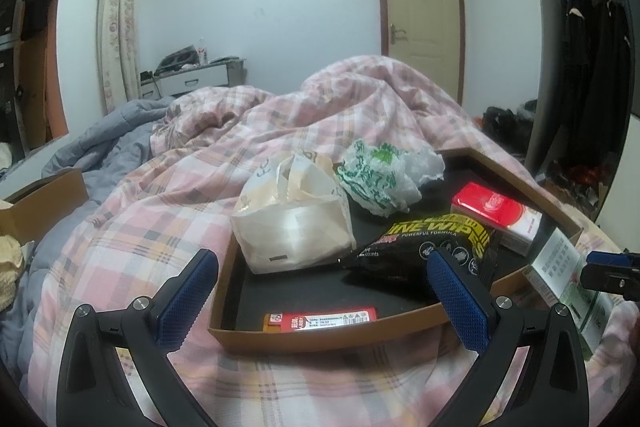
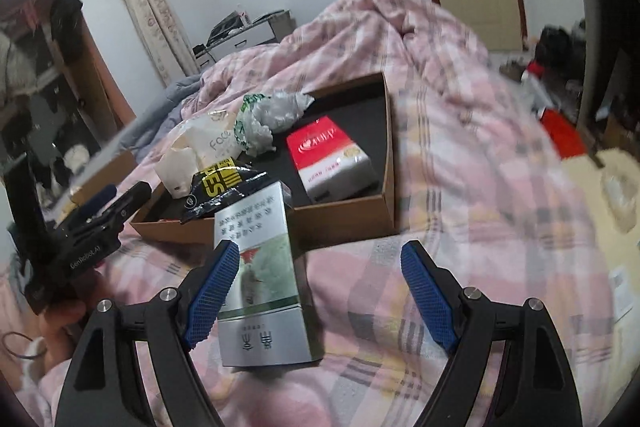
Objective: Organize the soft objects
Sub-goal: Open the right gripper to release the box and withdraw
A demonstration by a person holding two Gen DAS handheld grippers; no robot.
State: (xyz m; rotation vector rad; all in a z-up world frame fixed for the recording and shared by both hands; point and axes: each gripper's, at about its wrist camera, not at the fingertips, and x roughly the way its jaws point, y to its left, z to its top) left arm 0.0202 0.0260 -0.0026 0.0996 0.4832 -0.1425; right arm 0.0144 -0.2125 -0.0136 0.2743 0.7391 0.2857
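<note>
A brown cardboard box (image 1: pixel 320 337) with a black lining lies on the pink plaid quilt. In it are a white tissue pack (image 1: pixel 292 223), a black and yellow wipes pack (image 1: pixel 424 243), a crumpled green and white plastic bag (image 1: pixel 376 179), a red and white tissue pack (image 1: pixel 496 215) and a small red packet (image 1: pixel 320 319). My left gripper (image 1: pixel 324 299) is open just before the box's near wall. My right gripper (image 2: pixel 320 291) is open over a green and white tissue pack (image 2: pixel 260 279), which lies outside the box (image 2: pixel 348 215) by its near wall, next to the gripper's left finger.
The pink plaid quilt (image 1: pixel 180 207) is bunched up behind the box. A second cardboard box (image 1: pixel 44 199) sits at the left on a grey blanket. A nightstand (image 1: pixel 192 79), a door (image 1: pixel 420 7) and hanging dark clothes (image 1: pixel 592 75) stand beyond the bed.
</note>
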